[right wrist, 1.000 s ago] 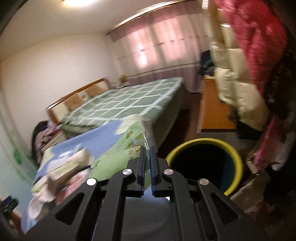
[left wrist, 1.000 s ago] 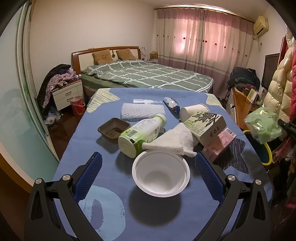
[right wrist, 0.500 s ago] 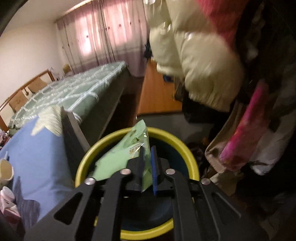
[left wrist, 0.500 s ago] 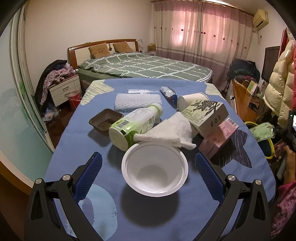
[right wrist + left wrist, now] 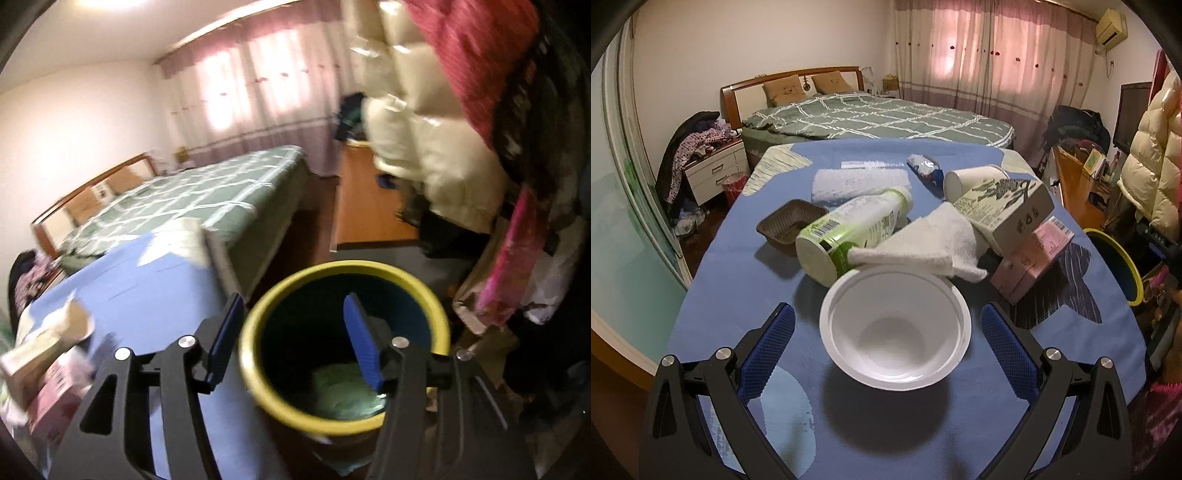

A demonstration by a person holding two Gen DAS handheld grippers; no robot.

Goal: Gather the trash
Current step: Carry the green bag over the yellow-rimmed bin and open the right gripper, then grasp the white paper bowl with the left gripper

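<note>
Clutter crowds the blue tablecloth [image 5: 713, 295] ahead of the left gripper [image 5: 886, 325], whose blue-padded fingers [image 5: 768, 339] stand wide apart with nothing between them but the white plastic bowl [image 5: 895, 326], which sits on the cloth untouched by either pad. Just behind the bowl a white folded napkin [image 5: 931, 245] lies over the side of a green-labelled bottle [image 5: 849, 232] tipped on its side, and a brown plastic tray [image 5: 788, 227] rests beside the bottle's base. To the right a printed carton [image 5: 1008, 206] leans on a pink box [image 5: 1032, 258], with a paper cup [image 5: 971, 177] on its side behind them, and a white textured pad [image 5: 860, 182] and a small shiny wrapper [image 5: 923, 166] lie farther back. The bed [image 5: 879, 118] fills the room beyond. In the right wrist view the right gripper [image 5: 293, 338] hangs over the yellow-rimmed bin [image 5: 255, 369], jaws spread and empty; one finger is outside the rim, the other over the opening. A green packet [image 5: 340, 391] lies at the bottom of the bin, partly hidden by the right finger. That view is blurred, so the boxes at its left edge are hard to make out, and coats [image 5: 443, 147] crowd the right side; in the left wrist view only an arc of the bin shows past the table edge.
</note>
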